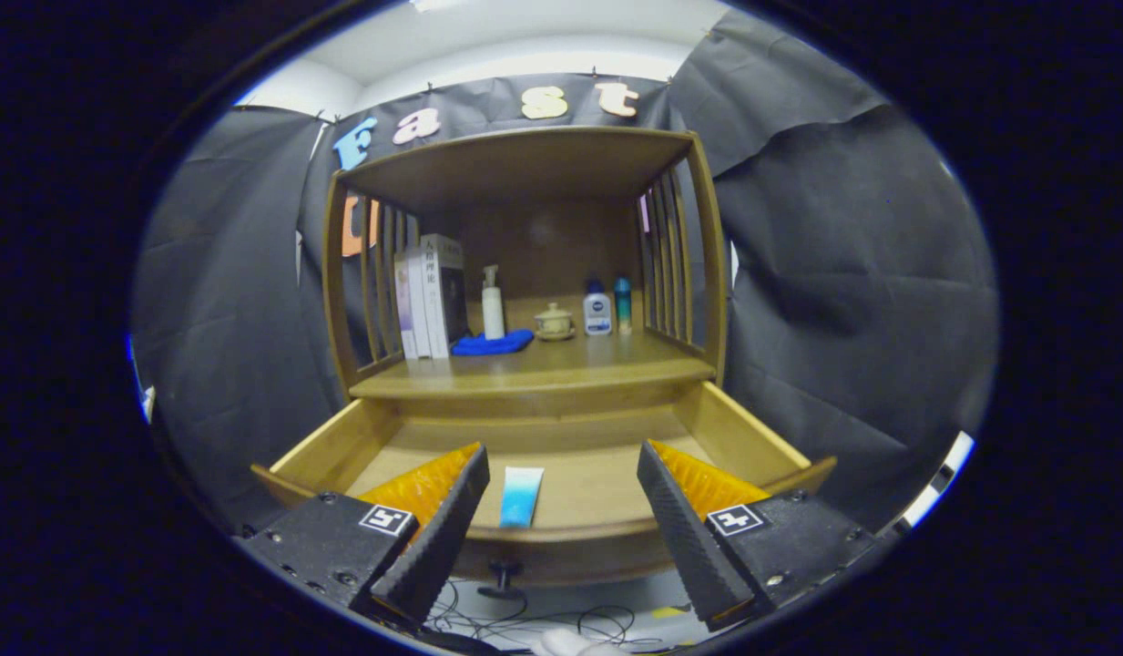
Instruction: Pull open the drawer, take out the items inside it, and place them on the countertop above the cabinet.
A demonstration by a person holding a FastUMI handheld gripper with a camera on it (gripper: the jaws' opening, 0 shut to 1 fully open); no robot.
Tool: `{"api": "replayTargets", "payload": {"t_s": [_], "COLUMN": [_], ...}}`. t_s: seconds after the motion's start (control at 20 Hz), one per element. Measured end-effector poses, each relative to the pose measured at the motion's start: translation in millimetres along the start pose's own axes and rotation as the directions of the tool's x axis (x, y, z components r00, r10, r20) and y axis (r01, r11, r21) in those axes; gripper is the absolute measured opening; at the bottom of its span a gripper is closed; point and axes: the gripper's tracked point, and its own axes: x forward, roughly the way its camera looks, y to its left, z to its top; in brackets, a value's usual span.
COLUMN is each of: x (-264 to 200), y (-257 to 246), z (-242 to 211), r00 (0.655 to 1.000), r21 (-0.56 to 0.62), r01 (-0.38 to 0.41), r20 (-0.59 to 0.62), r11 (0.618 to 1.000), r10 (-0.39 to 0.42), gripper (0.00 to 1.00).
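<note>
Tool point(561, 510) wide open above drawer point(752, 437) front edge, tube point(521, 497) betw. fingers, untouched.

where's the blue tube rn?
Gripper view: the blue tube lies flat in the open drawer, near its front edge, between the open gripper fingers, nearer the left one.

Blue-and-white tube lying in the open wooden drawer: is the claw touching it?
Apart. The gripper view shows the claw open, its fingers spread either side above the blue-and-white tube, with bare floor of the wooden drawer between.

No text legible, books point(429, 296) and bottles point(597, 310) too small to read
</note>
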Motion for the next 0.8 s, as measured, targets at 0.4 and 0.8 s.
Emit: {"api": "replayTargets", "payload": {"t_s": [0.4,0.8], "x": [78,133], "y": [40,67], "z": [41,-1], "r00": [0.99,0.875], "r21": [-0.055,-0.111], "r01": [-0.043,-0.121], "r20": [-0.134,-0.481], "r11": [0.998,0.987], "r10": [0.036,0.053], "gripper": [1.0,1.0]}}
